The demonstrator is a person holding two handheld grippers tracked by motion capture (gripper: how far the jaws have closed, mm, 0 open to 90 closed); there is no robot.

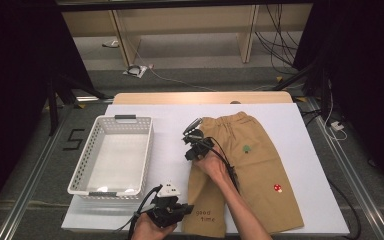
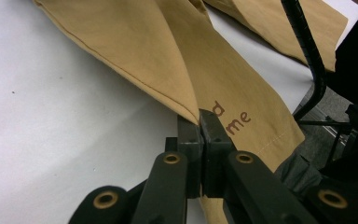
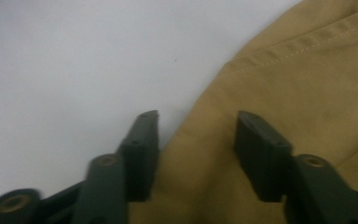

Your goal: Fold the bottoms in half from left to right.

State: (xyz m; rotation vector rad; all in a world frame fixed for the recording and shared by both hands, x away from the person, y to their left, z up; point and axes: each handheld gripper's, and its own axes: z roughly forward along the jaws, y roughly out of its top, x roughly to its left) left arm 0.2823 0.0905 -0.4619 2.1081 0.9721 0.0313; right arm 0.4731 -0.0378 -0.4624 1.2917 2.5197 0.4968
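Note:
Tan shorts [image 1: 260,170] lie flat on the white table cover [image 1: 290,125], with a green patch, a red mushroom patch and the words "good time" on the near left leg. My left gripper [image 1: 186,209] is at the table's near edge, shut on the left leg's hem corner [image 2: 168,56]; in the left gripper view the cloth rises pinched between the pads [image 2: 200,116]. My right gripper [image 1: 191,136] is over the shorts' left side just below the waistband. Its jaws [image 3: 196,126] stand apart, with the fabric edge [image 3: 298,79] lying between them and the pads not pressing on it.
A white slotted basket [image 1: 147,150] stands on the table left of the shorts. A black cable [image 2: 307,51] runs past the left gripper. Wooden shelf legs and loose cables are on the floor beyond the table's far edge.

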